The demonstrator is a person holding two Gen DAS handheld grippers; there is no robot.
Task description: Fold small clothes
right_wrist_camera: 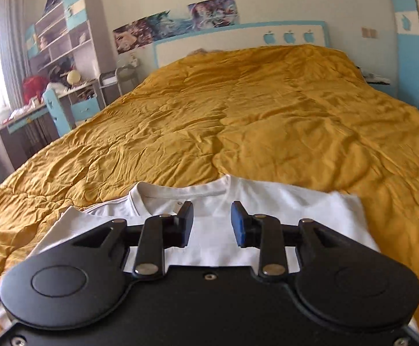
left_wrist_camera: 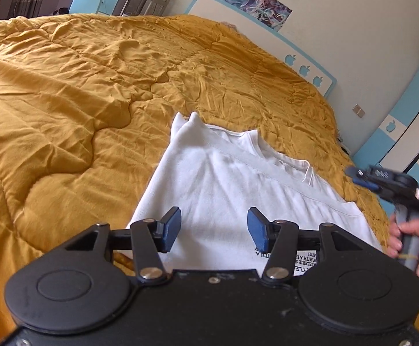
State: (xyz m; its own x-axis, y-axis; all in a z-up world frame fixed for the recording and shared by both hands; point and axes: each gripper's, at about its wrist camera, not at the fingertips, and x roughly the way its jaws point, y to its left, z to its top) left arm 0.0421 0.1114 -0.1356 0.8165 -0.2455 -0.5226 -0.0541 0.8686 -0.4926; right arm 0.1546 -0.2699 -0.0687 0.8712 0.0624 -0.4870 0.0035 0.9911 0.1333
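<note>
A white T-shirt (left_wrist_camera: 224, 181) lies flat on the mustard quilt (left_wrist_camera: 79, 86), one side folded in, black print near its lower edge. My left gripper (left_wrist_camera: 213, 232) hovers over the shirt's middle, its blue pads wide apart with nothing between them. In the right wrist view the same T-shirt (right_wrist_camera: 281, 204) shows its collar toward the left. My right gripper (right_wrist_camera: 212, 225) hangs above it near the collar, jaws apart and empty. The right gripper (left_wrist_camera: 353, 174) also shows at the right edge of the left wrist view, held by a person's hand (left_wrist_camera: 417, 248).
The quilt (right_wrist_camera: 238, 115) covers a large bed with a white and blue headboard (right_wrist_camera: 238, 43). A cluttered desk and shelves (right_wrist_camera: 59, 66) stand at the bed's left. A blue and white cabinet (left_wrist_camera: 405, 127) stands at its right.
</note>
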